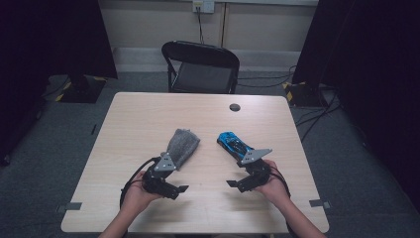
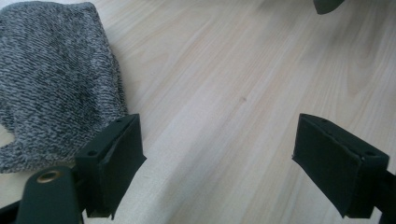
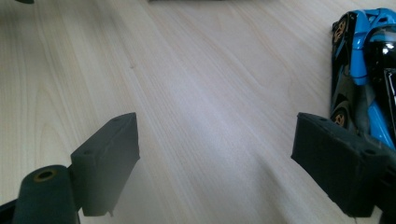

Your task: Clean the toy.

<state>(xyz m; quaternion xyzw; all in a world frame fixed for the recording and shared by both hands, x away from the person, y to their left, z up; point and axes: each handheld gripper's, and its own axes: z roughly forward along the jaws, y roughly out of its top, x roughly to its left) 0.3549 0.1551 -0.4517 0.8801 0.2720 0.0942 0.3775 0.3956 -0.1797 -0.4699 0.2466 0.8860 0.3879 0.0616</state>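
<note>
- Two hand-held grippers hover low over the near half of a pale wood table (image 1: 148,106), seen from above.
- The left gripper (image 1: 182,189), lower left of centre, has its jaws apart with bare wood between them; a grey knit sock (image 1: 182,145) lies just above it, its edge beside one jaw in the left gripper view.
- The right gripper (image 1: 231,184), lower right of centre, also holds its jaws apart on nothing; a blue toy car (image 1: 233,144) sits just above it.
- Open tabletop runs between sock and car.
- A black chair (image 1: 200,67) stands past the far edge.
</note>
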